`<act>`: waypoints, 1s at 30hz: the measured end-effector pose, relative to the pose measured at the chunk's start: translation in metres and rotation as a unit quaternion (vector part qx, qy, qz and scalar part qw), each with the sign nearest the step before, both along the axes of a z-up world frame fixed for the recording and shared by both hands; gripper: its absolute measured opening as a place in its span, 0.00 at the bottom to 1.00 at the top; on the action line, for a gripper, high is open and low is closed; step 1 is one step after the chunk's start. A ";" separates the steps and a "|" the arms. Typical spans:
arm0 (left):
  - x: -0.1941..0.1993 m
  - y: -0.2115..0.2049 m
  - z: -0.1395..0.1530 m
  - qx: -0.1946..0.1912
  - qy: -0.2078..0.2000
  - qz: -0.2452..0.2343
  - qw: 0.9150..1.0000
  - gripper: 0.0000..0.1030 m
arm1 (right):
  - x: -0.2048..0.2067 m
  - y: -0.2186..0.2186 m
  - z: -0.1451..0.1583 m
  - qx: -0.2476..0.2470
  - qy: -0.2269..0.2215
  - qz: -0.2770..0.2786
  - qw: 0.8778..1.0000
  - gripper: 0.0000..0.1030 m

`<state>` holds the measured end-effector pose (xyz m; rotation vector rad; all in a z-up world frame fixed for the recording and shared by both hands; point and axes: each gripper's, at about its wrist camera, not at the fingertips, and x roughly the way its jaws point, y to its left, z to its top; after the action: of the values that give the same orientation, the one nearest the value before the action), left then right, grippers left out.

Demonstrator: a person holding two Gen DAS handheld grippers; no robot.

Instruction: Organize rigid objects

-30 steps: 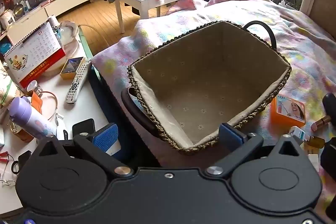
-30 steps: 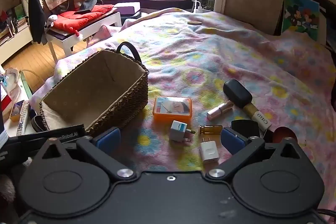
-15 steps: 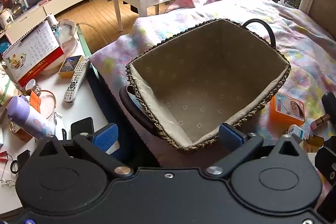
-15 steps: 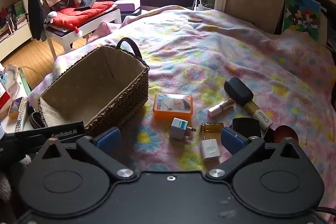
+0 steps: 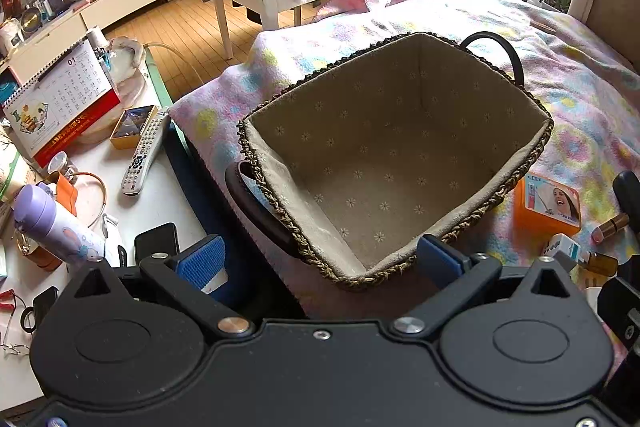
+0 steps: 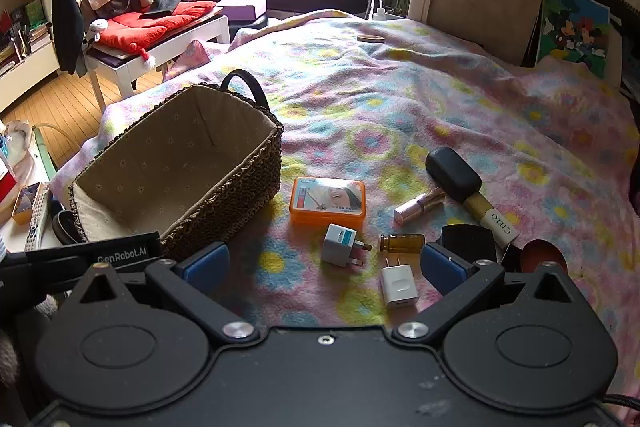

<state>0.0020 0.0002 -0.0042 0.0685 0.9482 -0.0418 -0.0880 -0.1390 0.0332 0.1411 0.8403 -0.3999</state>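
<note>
The basket [image 6: 180,171] sits empty on the flowered blanket [image 6: 400,99], its woven wall stiff enough to take dropped items, its cloth lining soft. Just right of it lies a loose cluster of small hard things: an orange box [image 6: 327,201], a grey adapter [image 6: 340,245], a white charger [image 6: 398,285], an amber vial [image 6: 402,242], a lipstick [image 6: 418,205] and a black-capped tube [image 6: 472,195]. All look light. The box is flat and broad, likely best pinched across its short sides; the adapter and charger are blocky and should grip well on their flat faces, away from the prongs. The vial looks like glass, round and slick, so it probably wants a gentle squeeze across its middle; the lipstick and tube may roll. The right gripper [image 6: 322,265] hovers over the cluster, jaws spread wide and holding nothing. The left gripper [image 5: 320,261] hangs at the basket's near rim, jaws likewise apart and empty.
</note>
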 end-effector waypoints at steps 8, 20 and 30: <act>0.000 -0.001 0.000 0.001 0.001 -0.001 1.000 0.96 | 0.001 0.001 -0.001 -0.003 0.003 0.003 1.000 0.99; -0.001 -0.003 -0.003 0.002 0.002 -0.002 1.000 0.96 | 0.002 0.002 -0.001 -0.005 0.006 0.005 1.000 0.99; -0.005 -0.008 -0.006 0.002 -0.003 -0.008 1.000 0.96 | 0.003 0.003 -0.003 -0.001 0.006 0.008 1.000 0.99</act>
<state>-0.0035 -0.0078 -0.0098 0.0796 0.9427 -0.0553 -0.0853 -0.1364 0.0304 0.1298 0.8519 -0.3872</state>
